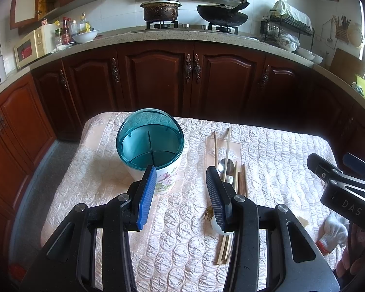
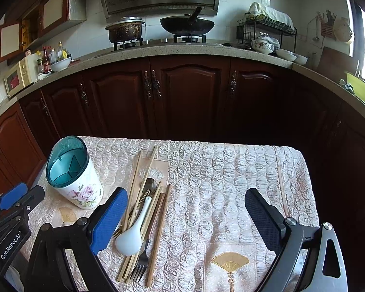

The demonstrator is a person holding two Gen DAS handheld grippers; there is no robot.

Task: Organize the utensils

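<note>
A white floral utensil holder [image 1: 155, 168] with a teal divided insert stands upright on the quilted table; it also shows in the right wrist view [image 2: 77, 182]. A pile of utensils lies to its right: several wooden chopsticks [image 2: 143, 189], a white ceramic spoon [image 2: 131, 237], a metal spoon [image 2: 149, 186] and a dark fork [image 2: 140, 267]. In the left wrist view the pile [image 1: 231, 170] is partly hidden behind the right finger. My left gripper [image 1: 181, 194] is open and empty, just in front of the holder. My right gripper [image 2: 186, 219] is open wide and empty above the table, with the pile beside its left finger.
The small table carries a pink quilted cloth [image 2: 219, 175] with a gold fan motif [image 2: 231, 261]. Dark wooden cabinets [image 2: 187, 97] stand behind it, with a counter holding a pot, wok and dish rack. The left gripper's body [image 2: 9, 219] sits at the table's left edge.
</note>
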